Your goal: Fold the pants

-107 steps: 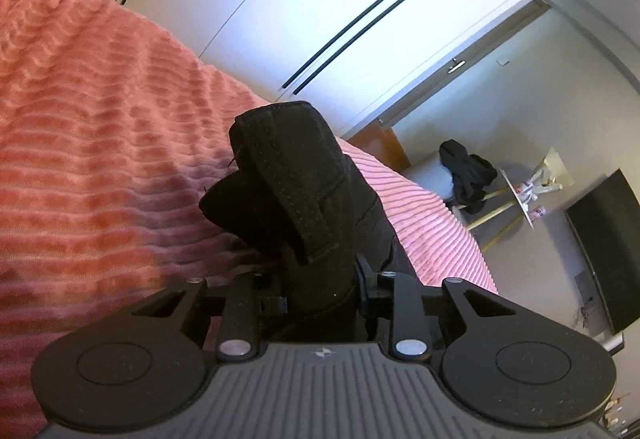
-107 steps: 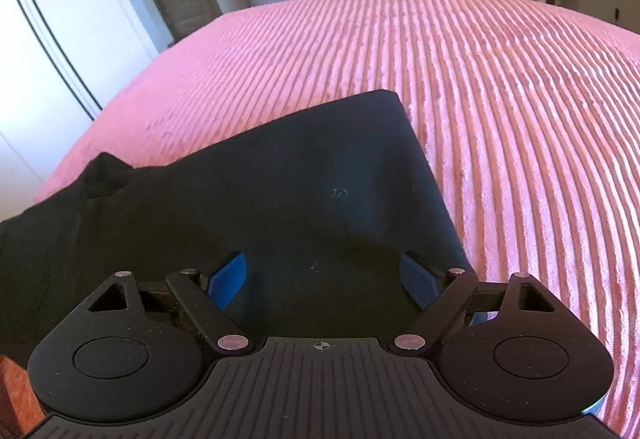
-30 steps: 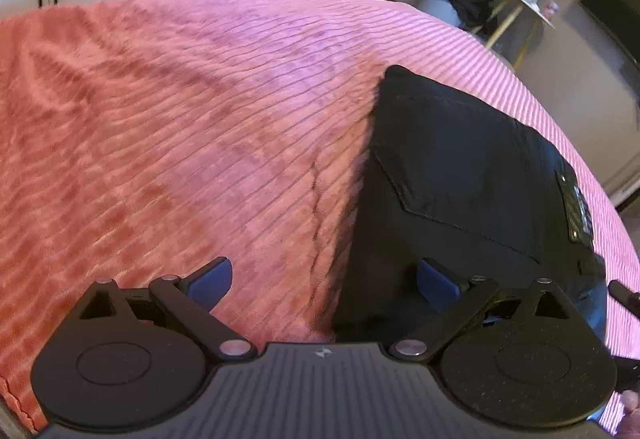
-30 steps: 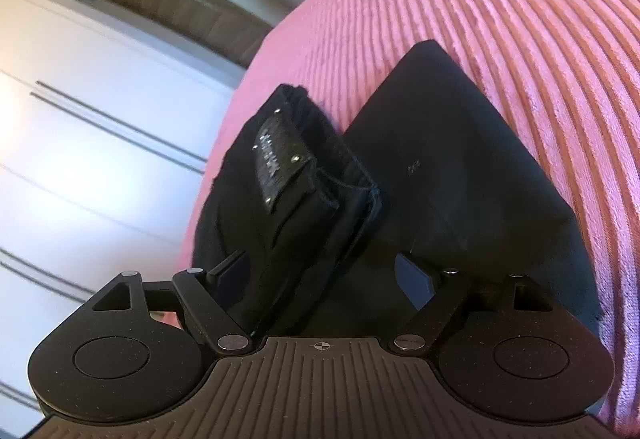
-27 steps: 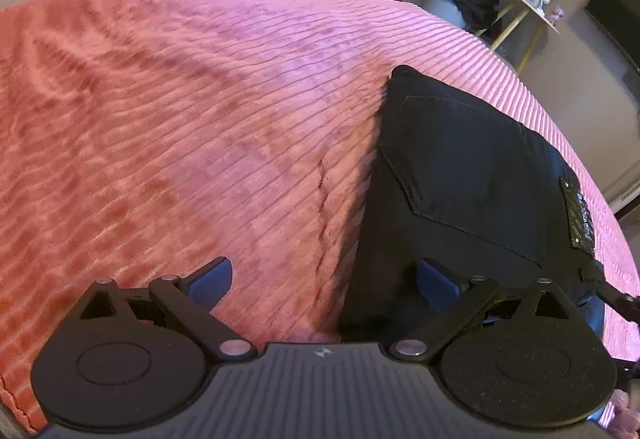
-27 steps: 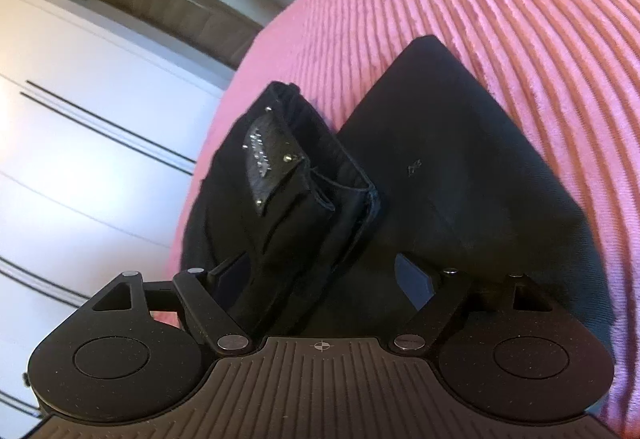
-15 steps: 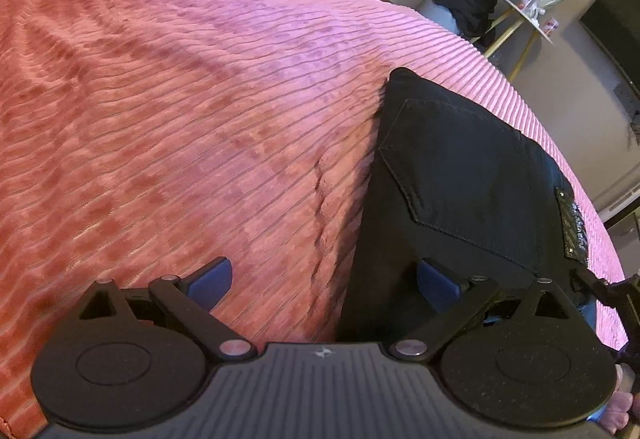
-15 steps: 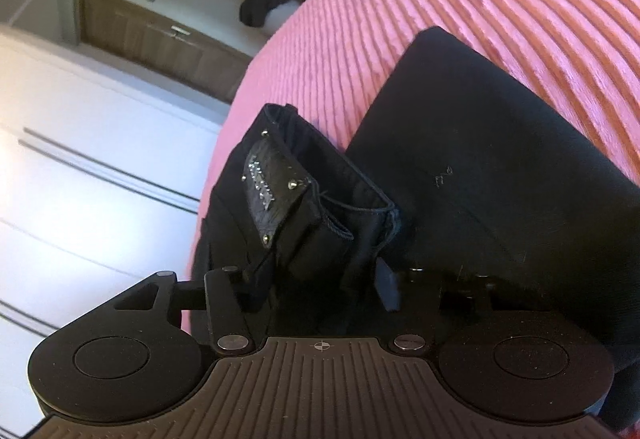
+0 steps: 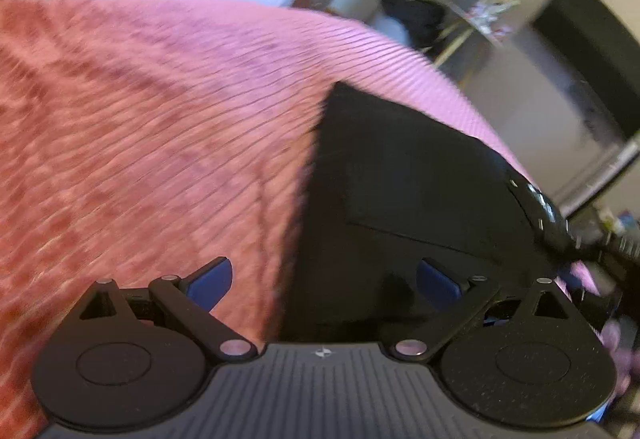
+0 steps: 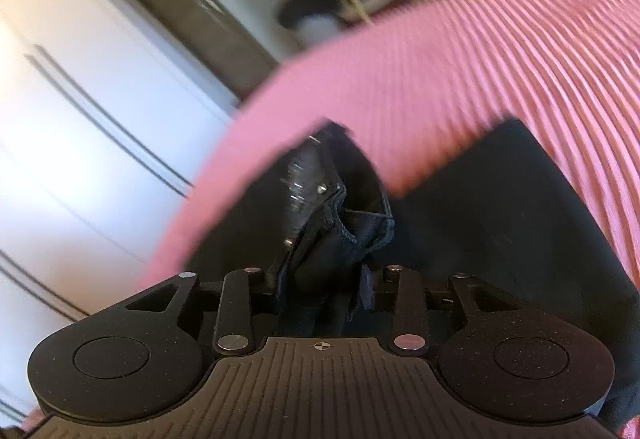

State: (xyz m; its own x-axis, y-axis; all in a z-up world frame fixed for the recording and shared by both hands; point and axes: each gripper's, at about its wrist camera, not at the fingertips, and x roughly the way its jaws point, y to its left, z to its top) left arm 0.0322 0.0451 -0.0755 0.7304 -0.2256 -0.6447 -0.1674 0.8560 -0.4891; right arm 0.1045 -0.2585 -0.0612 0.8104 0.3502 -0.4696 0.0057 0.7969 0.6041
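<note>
Right gripper (image 10: 322, 289) jaws clamped on black pants (image 10: 500, 223) waistband, pink bedspread (image 10: 480, 59)

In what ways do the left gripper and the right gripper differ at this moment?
The left gripper is open, its blue fingers spread wide; the right gripper is shut. The left gripper holds nothing and sits over the edge of the black pants; the right gripper pinches the bunched waistband. Both are low over the pink bedspread.
</note>
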